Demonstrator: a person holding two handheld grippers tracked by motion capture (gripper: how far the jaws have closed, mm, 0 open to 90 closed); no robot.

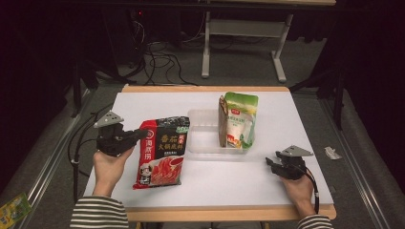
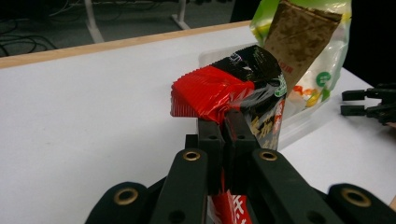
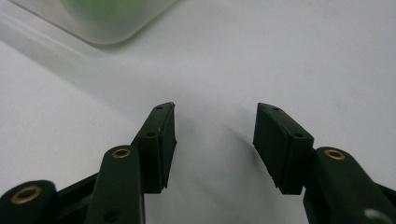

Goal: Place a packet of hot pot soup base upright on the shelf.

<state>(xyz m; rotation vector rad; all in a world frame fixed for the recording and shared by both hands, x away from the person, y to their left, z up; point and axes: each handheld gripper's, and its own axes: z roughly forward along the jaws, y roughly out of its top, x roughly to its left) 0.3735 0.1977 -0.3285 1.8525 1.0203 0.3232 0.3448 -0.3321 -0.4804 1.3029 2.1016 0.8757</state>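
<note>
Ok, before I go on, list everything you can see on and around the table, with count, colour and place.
Red and black snack packet: one, left of centre on the table, edge pinched in the left gripper's jaws.
Clear plastic tray: one, transparent, table centre.
Green and white pouch: one, upright in the tray's right end.
Brown speckled packet: one, upright against the pouch's left side.
White table: one, wood-edged.
Yellow-green wrapper: one, on the floor, bottom left.
Cables: several, black, floor behind the table.
Left gripper: black, shut on the packet.
Right gripper: black, open, table's right.
</note>
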